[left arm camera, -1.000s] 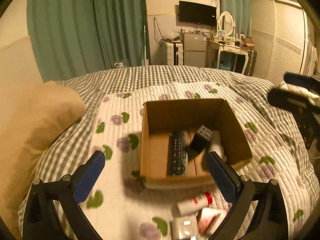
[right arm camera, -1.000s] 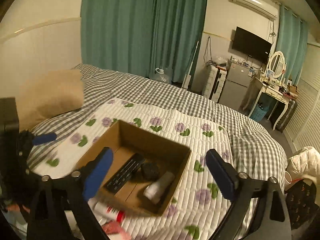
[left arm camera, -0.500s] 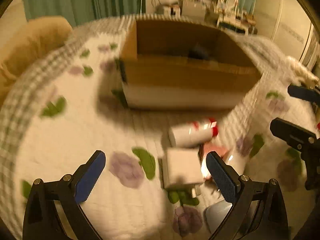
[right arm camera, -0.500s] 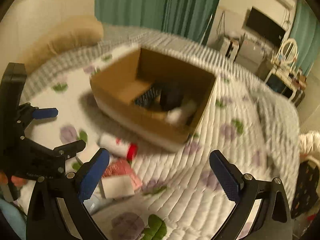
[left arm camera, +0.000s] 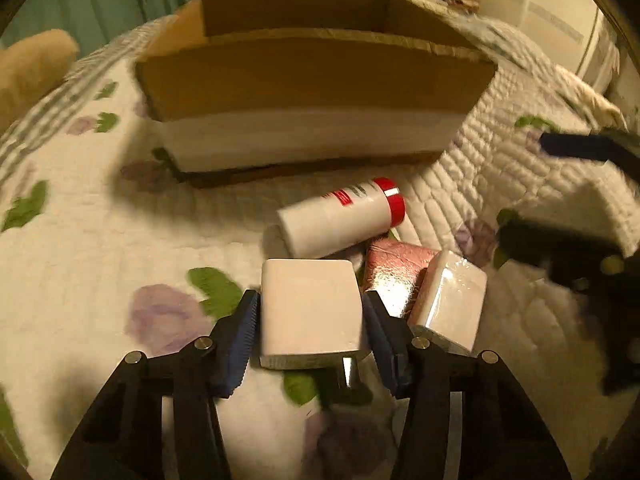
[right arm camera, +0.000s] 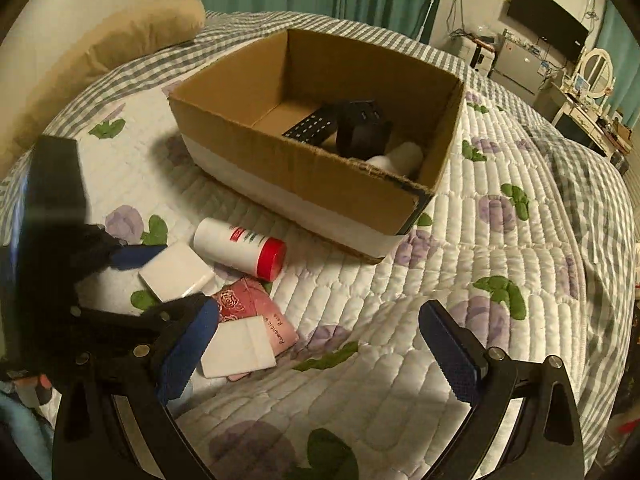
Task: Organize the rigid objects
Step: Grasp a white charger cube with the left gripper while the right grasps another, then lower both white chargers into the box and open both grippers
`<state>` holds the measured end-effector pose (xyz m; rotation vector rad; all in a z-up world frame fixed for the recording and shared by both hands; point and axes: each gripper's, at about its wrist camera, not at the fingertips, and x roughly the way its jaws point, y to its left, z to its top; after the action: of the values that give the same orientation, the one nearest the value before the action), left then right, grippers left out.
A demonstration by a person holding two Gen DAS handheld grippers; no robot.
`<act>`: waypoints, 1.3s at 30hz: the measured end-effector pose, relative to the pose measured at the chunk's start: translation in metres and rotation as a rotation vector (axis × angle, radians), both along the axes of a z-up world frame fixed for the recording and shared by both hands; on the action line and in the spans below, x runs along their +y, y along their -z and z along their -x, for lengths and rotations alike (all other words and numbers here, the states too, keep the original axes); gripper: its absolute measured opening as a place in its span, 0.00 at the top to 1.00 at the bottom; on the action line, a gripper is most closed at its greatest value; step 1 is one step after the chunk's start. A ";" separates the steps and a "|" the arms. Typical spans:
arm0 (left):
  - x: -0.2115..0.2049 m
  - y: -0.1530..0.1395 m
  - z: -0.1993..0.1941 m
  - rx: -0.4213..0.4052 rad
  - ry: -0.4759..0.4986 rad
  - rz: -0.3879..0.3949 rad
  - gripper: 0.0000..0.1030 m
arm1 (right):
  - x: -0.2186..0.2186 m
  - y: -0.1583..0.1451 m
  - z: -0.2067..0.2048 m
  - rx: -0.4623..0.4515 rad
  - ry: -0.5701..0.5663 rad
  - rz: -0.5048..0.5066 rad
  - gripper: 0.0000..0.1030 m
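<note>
My left gripper [left arm camera: 310, 336] is closed around a white plug adapter [left arm camera: 309, 310] that lies on the quilt; both blue pads touch its sides. It shows in the right wrist view [right arm camera: 176, 270] too. Beside it lie a white bottle with a red cap [left arm camera: 340, 218] [right arm camera: 240, 248], a pink packet [left arm camera: 396, 276] [right arm camera: 252, 312] and a white wrapped block [left arm camera: 450, 300] [right arm camera: 238, 346]. The cardboard box [right arm camera: 320, 184] [left arm camera: 316, 80] holds a black remote [right arm camera: 310, 126], a black cube [right arm camera: 362, 124] and a white roll [right arm camera: 396, 158]. My right gripper [right arm camera: 320, 354] is open and empty above the quilt.
A tan pillow [right arm camera: 120, 38] lies at the bed's far left. The flowered quilt [right arm camera: 500, 260] extends to the right of the box. The right gripper's fingers [left arm camera: 580, 148] show at the right edge of the left wrist view. Furniture stands beyond the bed.
My left gripper came down from above the box to the loose items and closed on the white plug adapter. My right gripper dropped lower and stayed open.
</note>
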<state>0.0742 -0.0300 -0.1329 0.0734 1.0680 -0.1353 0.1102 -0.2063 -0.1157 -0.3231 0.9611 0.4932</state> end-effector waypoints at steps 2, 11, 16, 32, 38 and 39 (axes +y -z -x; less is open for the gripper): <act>0.010 -0.017 0.009 -0.044 -0.016 0.009 0.49 | 0.005 0.002 0.002 0.014 -0.028 0.005 0.02; 0.038 -0.040 0.027 -0.090 -0.067 -0.010 0.49 | 0.048 0.037 0.017 0.143 -0.221 0.135 0.12; 0.038 -0.033 0.033 -0.077 -0.053 0.009 0.50 | 0.055 0.058 0.010 0.226 -0.217 0.182 0.19; 0.044 -0.065 0.031 -0.135 -0.058 0.045 0.50 | 0.024 -0.016 0.011 0.088 -0.134 0.021 0.34; 0.044 -0.121 0.003 -0.252 -0.051 0.079 0.50 | 0.017 -0.092 -0.016 -0.079 -0.086 -0.033 0.34; 0.042 -0.131 -0.006 -0.278 -0.048 0.077 0.50 | 0.020 -0.102 -0.019 -0.102 -0.075 -0.040 0.34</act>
<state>0.0799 0.0124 -0.0023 -0.0026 0.7854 -0.1188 0.1288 -0.1868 -0.0141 -0.3457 0.8409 0.5586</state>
